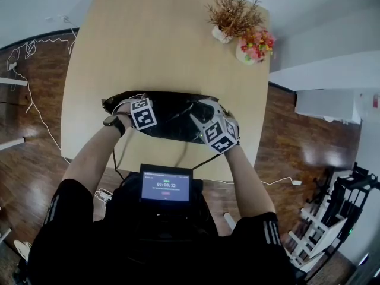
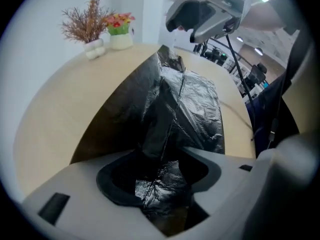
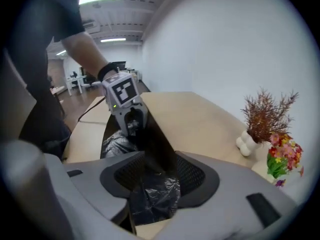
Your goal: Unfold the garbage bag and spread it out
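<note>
Black garbage bag [image 1: 172, 116] crumpled along the 6 o'clock edge of the table [image 1: 160, 40] in the head view, reaching from one gripper to the other. Left gripper [image 2: 161, 186] at the bag's 9 o'clock end, jaws apart with a fold of film loose in the gap; right gripper [image 3: 150, 186] at the 3 o'clock end, jaws likewise apart around a bunched bit of bag. Dried plant [image 1: 233, 15] and flower pot [image 1: 256, 45] well apart from the bag, at the table's 1 o'clock corner.
</note>
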A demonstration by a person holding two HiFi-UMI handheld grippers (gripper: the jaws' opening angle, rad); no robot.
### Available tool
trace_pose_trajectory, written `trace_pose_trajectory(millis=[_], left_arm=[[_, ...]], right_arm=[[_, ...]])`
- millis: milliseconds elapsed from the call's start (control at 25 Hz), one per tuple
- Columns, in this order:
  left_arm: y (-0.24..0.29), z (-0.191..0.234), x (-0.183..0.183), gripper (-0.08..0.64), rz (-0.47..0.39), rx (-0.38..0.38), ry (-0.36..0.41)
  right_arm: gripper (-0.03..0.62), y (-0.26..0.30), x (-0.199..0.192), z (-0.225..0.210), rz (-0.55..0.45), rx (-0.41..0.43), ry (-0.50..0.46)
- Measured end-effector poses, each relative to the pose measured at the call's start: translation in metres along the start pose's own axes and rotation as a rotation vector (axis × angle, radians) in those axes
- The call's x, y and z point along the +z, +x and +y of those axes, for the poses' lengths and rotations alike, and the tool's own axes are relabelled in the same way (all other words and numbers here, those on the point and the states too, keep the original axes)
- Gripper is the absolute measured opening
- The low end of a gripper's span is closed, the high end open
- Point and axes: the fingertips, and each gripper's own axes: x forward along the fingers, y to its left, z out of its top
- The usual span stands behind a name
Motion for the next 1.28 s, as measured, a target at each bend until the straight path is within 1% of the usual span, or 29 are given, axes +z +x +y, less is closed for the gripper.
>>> trace_pose_trajectory(millis=[80, 160, 200, 240, 400, 480, 560, 680, 760, 840, 880, 960, 1040, 1080, 1160, 1240, 1280], left_arm=[[-0.003, 0.000, 0.001, 0.242, 0.010, -0.042, -0.003], [-0.007, -0.001, 0.004, 0.242, 0.000, -0.084, -0.036], [-0.008, -0.001, 0.005, 0.242, -0.006, -0.096, -0.049], [-0.009, -0.001, 0.005, 0.242, -0.009, -0.099, -0.053], [-0.006, -0.001, 0.004, 0.242, -0.007, -0.069, -0.034], [-0.005, 0.001, 0.004, 0.242, -0.008, -0.048, -0.018], [-0.007, 0.004, 0.007, 0.242, -0.023, -0.014, -0.004], [-0.022, 0.007, 0.021, 0.242, -0.092, 0.037, -0.022], [-0.039, 0.001, 0.033, 0.242, -0.141, 0.056, -0.023], [-0.059, -0.012, 0.042, 0.242, -0.171, 0.077, 0.011], [-0.067, -0.018, 0.042, 0.242, -0.169, 0.097, 0.035], [-0.078, -0.024, 0.030, 0.242, -0.124, 0.165, 0.093], [-0.082, -0.022, 0.005, 0.242, -0.047, 0.238, 0.149], [-0.081, -0.019, -0.011, 0.242, -0.001, 0.259, 0.164], [-0.075, -0.011, -0.042, 0.242, 0.077, 0.261, 0.165], [-0.071, -0.003, -0.064, 0.242, 0.121, 0.243, 0.146], [-0.070, 0.003, -0.071, 0.242, 0.135, 0.249, 0.142]], right_arm=[[0.258, 0.017, -0.019, 0.015, 0.051, 0.058, -0.009], [0.316, 0.035, -0.041, 0.023, 0.111, 0.103, 0.003], [0.334, 0.042, -0.050, 0.025, 0.143, 0.120, 0.006], [0.336, 0.049, -0.059, 0.027, 0.174, 0.136, 0.007], [0.337, 0.067, -0.091, 0.038, 0.282, 0.202, 0.016], [0.337, 0.071, -0.099, 0.042, 0.314, 0.220, 0.013], [0.339, 0.071, -0.100, 0.042, 0.320, 0.221, 0.007], [0.347, 0.072, -0.097, 0.039, 0.309, 0.212, 0.005], [0.348, 0.074, -0.099, 0.040, 0.305, 0.216, 0.014], [0.350, 0.074, -0.099, 0.040, 0.309, 0.216, 0.016], [0.350, 0.074, -0.099, 0.040, 0.309, 0.215, 0.018], [0.348, 0.073, -0.099, 0.041, 0.306, 0.210, 0.022], [0.348, 0.073, -0.099, 0.042, 0.304, 0.210, 0.021], [0.348, 0.073, -0.099, 0.042, 0.305, 0.213, 0.019], [0.350, 0.073, -0.100, 0.041, 0.302, 0.215, 0.015], [0.350, 0.072, -0.099, 0.040, 0.299, 0.211, 0.013], [0.350, 0.071, -0.098, 0.039, 0.298, 0.209, 0.011]])
